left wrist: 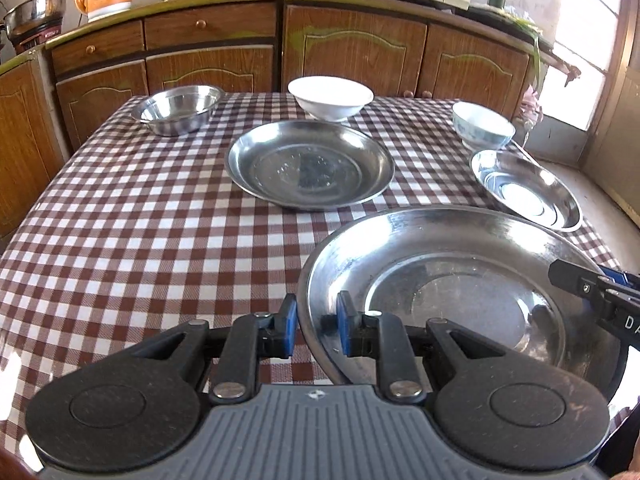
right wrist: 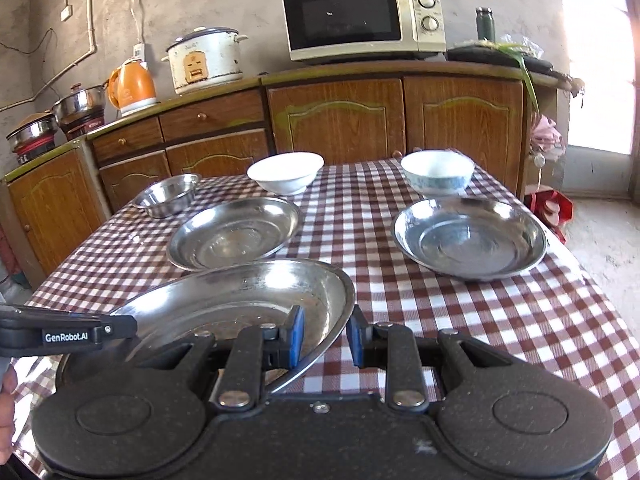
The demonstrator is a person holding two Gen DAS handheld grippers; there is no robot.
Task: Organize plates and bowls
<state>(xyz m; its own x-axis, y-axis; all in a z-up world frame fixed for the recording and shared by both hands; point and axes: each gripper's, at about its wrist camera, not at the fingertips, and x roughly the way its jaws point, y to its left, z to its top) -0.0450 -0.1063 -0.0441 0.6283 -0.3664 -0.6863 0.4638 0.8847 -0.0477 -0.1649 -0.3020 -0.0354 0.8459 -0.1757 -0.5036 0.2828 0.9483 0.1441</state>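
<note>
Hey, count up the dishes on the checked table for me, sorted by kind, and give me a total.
Steel plates: 3
Steel bowl: 1
White bowl: 1
Blue-patterned bowl: 1
Total: 6

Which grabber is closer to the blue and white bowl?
Right. The right gripper holds the near plate on the side toward the blue and white bowl; the left gripper grips the plate's opposite rim, farther away.
</note>
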